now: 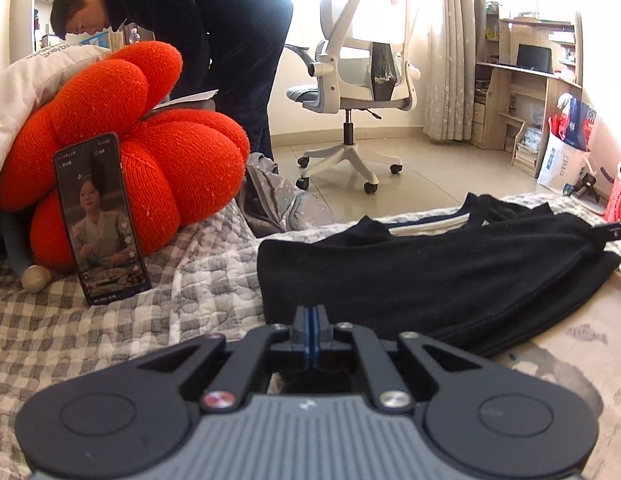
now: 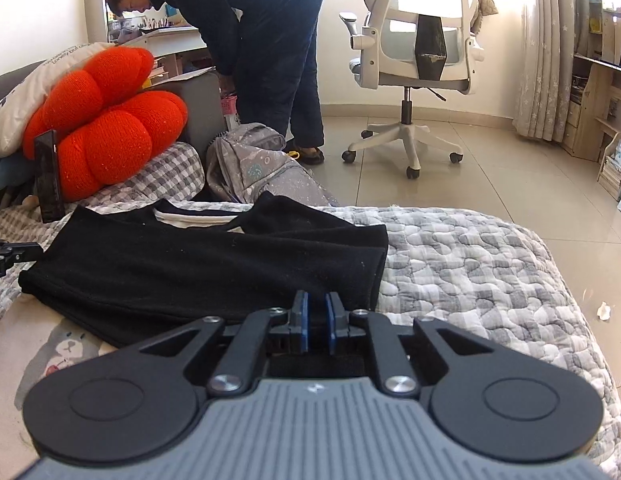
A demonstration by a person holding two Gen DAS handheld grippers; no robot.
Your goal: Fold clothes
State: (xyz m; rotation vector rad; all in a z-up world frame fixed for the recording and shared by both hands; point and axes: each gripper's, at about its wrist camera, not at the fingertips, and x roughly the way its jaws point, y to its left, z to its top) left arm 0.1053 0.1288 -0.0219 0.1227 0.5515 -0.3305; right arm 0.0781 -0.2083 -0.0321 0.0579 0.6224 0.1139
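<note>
Leftmost on the bed, a phone (image 1: 102, 216) stands propped against an orange cushion (image 1: 122, 144), its screen lit, on a grey checked quilt (image 1: 110, 328). Behind the cushion lies a white pillow (image 1: 26, 84), and past it a person (image 1: 214, 32) in dark clothes bends over at the far side of the room. A grey backpack (image 2: 250, 164) sits between the bed's far edge and that person.

Near the middle, the left gripper (image 1: 312, 316) has its blue pads pressed together, nothing visibly between them, just at the near edge of the black garment (image 1: 430, 272). The garment lies folded flat on the quilt, a white-and-navy striped layer showing at its far edge.

Further right, the right gripper (image 2: 318, 312) hovers at the garment's near right corner (image 2: 374, 280), its pads a narrow gap apart; whether cloth sits between them cannot be told. A white office chair (image 2: 410, 60) stands on the tiled floor (image 2: 510, 168) beyond, with curtains (image 2: 546, 48) and wooden shelves (image 1: 526, 92) far right.
</note>
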